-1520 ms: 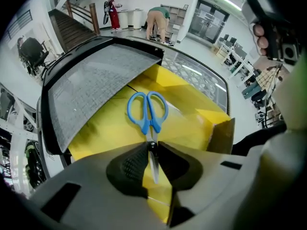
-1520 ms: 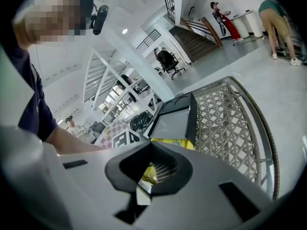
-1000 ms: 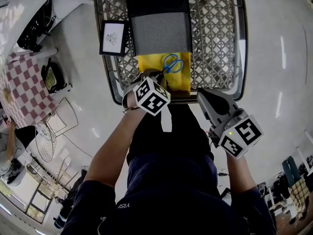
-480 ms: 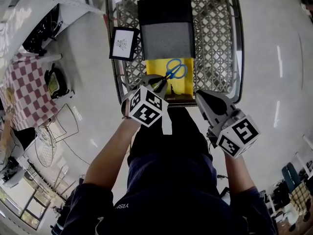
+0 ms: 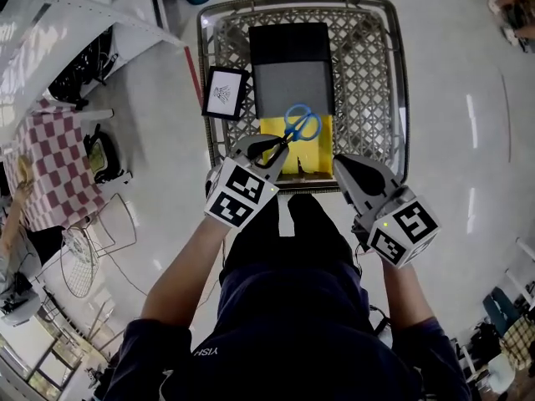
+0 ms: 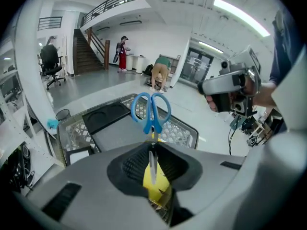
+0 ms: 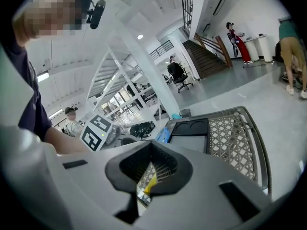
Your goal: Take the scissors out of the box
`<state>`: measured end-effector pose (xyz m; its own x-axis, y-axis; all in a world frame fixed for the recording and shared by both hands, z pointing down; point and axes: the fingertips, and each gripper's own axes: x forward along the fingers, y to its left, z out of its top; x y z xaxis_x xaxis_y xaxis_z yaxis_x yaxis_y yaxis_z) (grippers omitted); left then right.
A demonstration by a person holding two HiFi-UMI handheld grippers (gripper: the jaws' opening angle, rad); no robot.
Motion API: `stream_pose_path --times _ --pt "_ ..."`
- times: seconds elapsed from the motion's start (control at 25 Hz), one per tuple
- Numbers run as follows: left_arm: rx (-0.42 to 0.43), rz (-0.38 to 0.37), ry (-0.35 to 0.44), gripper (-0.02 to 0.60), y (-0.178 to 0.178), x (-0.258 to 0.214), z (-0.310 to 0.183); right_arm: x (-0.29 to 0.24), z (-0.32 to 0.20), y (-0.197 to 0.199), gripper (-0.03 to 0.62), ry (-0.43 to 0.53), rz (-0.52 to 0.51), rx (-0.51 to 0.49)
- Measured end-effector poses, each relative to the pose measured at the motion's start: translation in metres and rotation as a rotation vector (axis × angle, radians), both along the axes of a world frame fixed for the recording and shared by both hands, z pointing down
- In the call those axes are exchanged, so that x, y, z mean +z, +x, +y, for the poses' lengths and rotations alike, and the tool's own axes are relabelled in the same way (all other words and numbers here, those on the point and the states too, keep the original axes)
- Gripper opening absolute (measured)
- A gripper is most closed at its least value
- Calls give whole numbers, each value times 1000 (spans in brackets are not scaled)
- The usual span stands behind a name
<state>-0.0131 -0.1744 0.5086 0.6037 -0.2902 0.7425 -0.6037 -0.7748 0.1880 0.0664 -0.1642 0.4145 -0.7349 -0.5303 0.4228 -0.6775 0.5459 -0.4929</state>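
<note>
left claw (image 5: pixel 272 150): clamped on the blades of the scissors (image 6: pixel 151 114), blue handles sticking out past it
scissors: up off the box (image 5: pixel 292 73), over its yellow end by the basket's (image 5: pixel 372 73) near edge
right claw (image 5: pixel 344 167): pretty much together, empty; at the basket's near right corner

The head view looks steeply down from above the person's torso onto a wire basket (image 5: pixel 393 73) on the floor, with the left gripper (image 5: pixel 269 152) and the right gripper (image 5: pixel 342 165) close beneath it. Each gripper view sits just behind its own jaws and looks low across that same basket into a bright hall. Each one also catches the other gripper at its edge.
</note>
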Motion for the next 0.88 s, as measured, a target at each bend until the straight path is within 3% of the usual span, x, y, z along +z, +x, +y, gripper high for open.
stream_pose_path --times 0.48,0.88 --pt "9 202 139 74 -17 -87 -6 -44 -12 -28 17 88 4 -9" --pt "-5 288 227 74 -39 -135 -6 -77 -13 -47 18 159 25 -14"
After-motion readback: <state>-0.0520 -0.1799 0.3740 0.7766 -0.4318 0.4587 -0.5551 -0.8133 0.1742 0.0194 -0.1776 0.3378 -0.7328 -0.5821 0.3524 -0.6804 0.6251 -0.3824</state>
